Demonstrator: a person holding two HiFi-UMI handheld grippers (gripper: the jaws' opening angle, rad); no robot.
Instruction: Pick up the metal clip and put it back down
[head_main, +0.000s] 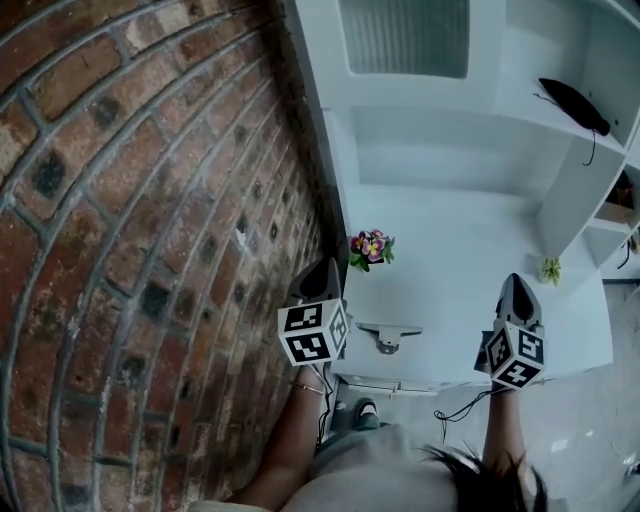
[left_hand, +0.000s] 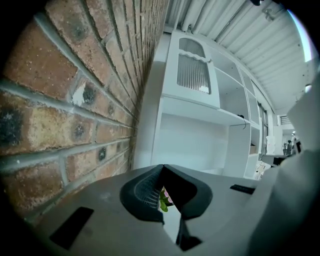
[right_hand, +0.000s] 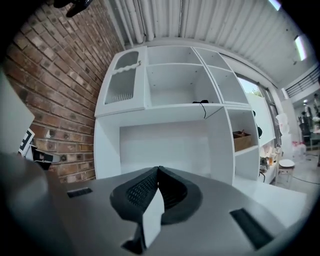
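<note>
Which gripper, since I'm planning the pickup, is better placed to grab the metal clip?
Left. The left gripper hangs just beside the metal clip; the right gripper is far across the desk. Both look shut, empty.

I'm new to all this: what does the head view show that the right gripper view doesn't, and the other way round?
Only the head view shows the metal clip lying on the white desk and the pink flowers behind it. Only the right gripper view shows a brown box in a side shelf, the ribbed ceiling, and the right tongs up close, tips together with nothing between them. Both show the brick wall and the white shelf unit.
</note>
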